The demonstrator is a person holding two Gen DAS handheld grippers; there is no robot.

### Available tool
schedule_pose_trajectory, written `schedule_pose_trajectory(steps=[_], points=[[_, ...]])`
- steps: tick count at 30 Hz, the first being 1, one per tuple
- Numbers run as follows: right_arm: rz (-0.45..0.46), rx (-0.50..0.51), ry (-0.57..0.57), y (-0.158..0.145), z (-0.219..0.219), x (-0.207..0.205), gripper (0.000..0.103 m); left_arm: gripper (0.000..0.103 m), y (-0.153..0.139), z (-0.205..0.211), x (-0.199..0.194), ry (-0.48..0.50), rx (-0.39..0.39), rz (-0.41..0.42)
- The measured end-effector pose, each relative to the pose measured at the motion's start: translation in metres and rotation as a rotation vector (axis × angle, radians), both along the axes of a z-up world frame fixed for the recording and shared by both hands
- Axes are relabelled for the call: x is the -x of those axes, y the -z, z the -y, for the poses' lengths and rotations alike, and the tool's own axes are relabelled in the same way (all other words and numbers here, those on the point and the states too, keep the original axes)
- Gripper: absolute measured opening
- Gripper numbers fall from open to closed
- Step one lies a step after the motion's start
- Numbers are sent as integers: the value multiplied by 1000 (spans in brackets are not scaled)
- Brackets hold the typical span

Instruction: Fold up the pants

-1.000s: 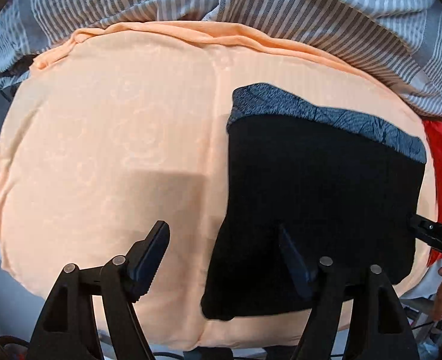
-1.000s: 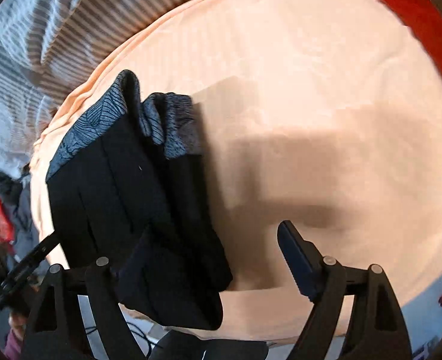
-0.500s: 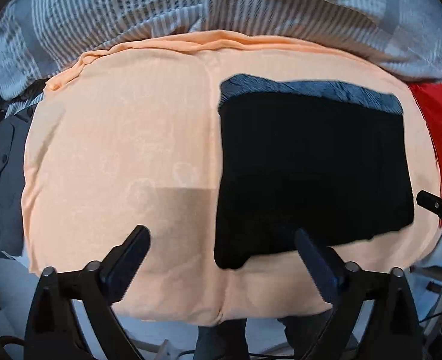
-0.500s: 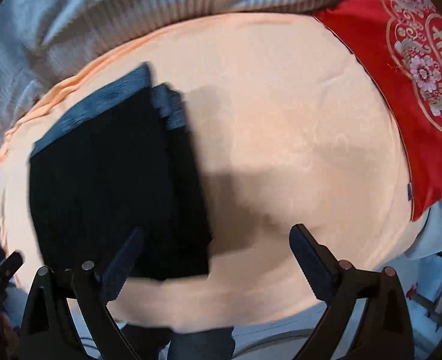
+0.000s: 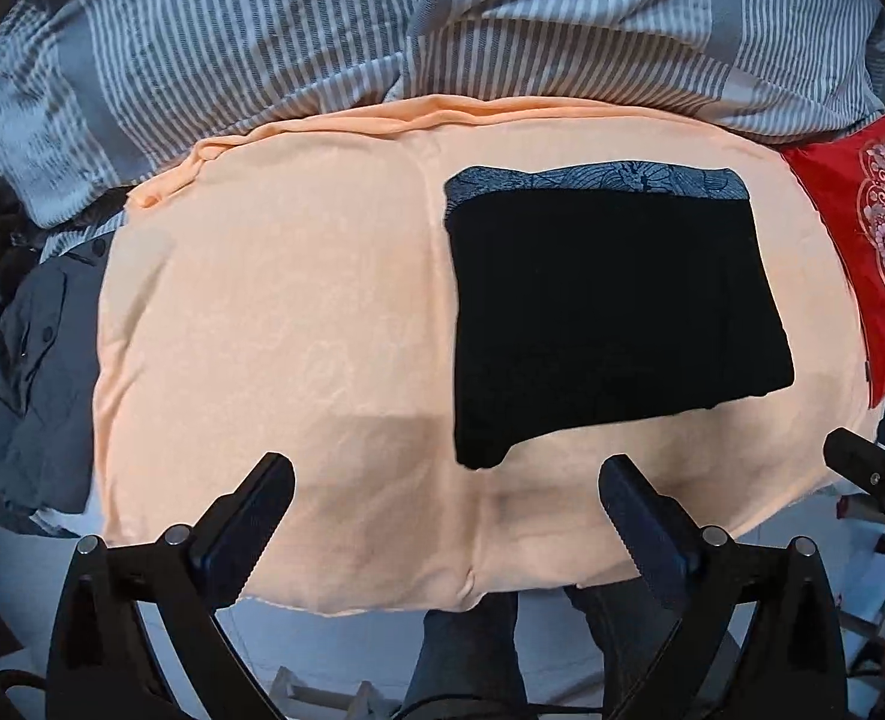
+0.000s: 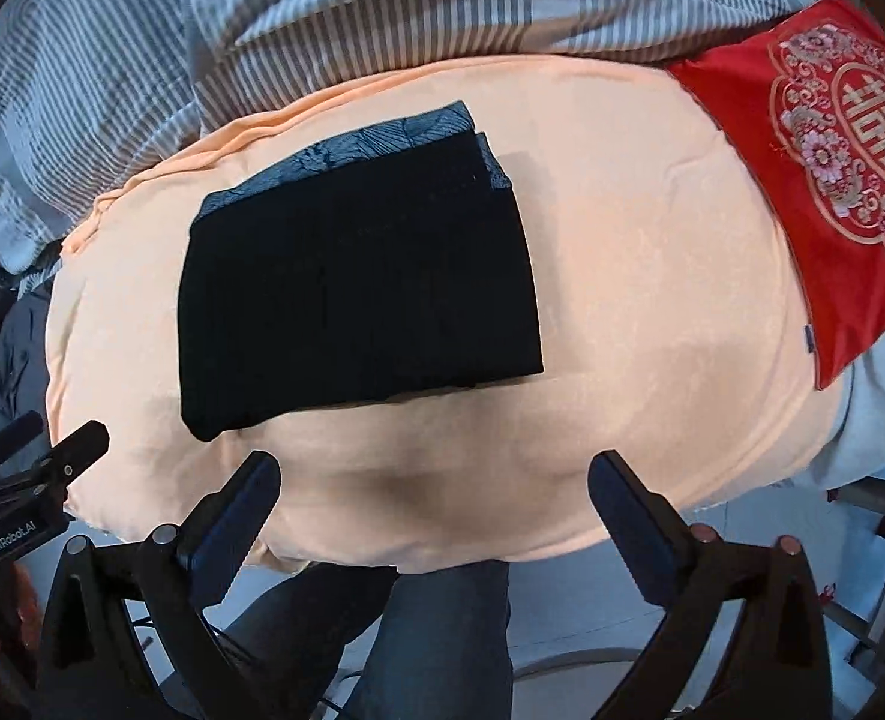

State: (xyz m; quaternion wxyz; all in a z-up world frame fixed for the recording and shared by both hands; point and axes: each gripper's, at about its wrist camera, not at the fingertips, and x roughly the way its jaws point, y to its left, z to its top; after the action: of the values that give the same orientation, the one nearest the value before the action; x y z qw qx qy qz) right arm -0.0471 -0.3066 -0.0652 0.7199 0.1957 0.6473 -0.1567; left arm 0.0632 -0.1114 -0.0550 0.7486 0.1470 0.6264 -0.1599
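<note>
Left wrist view: left gripper (image 5: 445, 495) spread wide with nothing in it, folded black pants (image 5: 610, 318) lying flat on the peach blanket (image 5: 274, 312).

Right wrist view: right gripper (image 6: 433, 492) jaws opening, empty, pants (image 6: 358, 288) well clear, red pillow (image 6: 826, 168) beside the blanket (image 6: 652, 300).

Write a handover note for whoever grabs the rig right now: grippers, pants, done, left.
Left gripper: open, empty, above the near edge of the peach blanket.
Right gripper: jaws opening, nothing between them, also above the near edge.
Pants: folded into a compact black rectangle, flat on the blanket, patterned waistband on the far side.
Done: fold looks finished.
Left: maybe tidy the near corner.
</note>
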Motion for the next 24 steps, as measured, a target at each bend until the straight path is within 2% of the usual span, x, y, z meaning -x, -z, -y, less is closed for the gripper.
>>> schedule_pose_trajectory(steps=[10, 16, 24], points=[[41, 59, 42, -32, -8, 4, 103, 102, -22, -12, 9, 28, 8, 20], [52, 67, 20, -44, -17, -1, 103, 102, -39, -9, 16, 59, 3, 48], [27, 59, -28, -49, -12, -3, 102, 102, -50, 5, 26, 35, 1, 63]])
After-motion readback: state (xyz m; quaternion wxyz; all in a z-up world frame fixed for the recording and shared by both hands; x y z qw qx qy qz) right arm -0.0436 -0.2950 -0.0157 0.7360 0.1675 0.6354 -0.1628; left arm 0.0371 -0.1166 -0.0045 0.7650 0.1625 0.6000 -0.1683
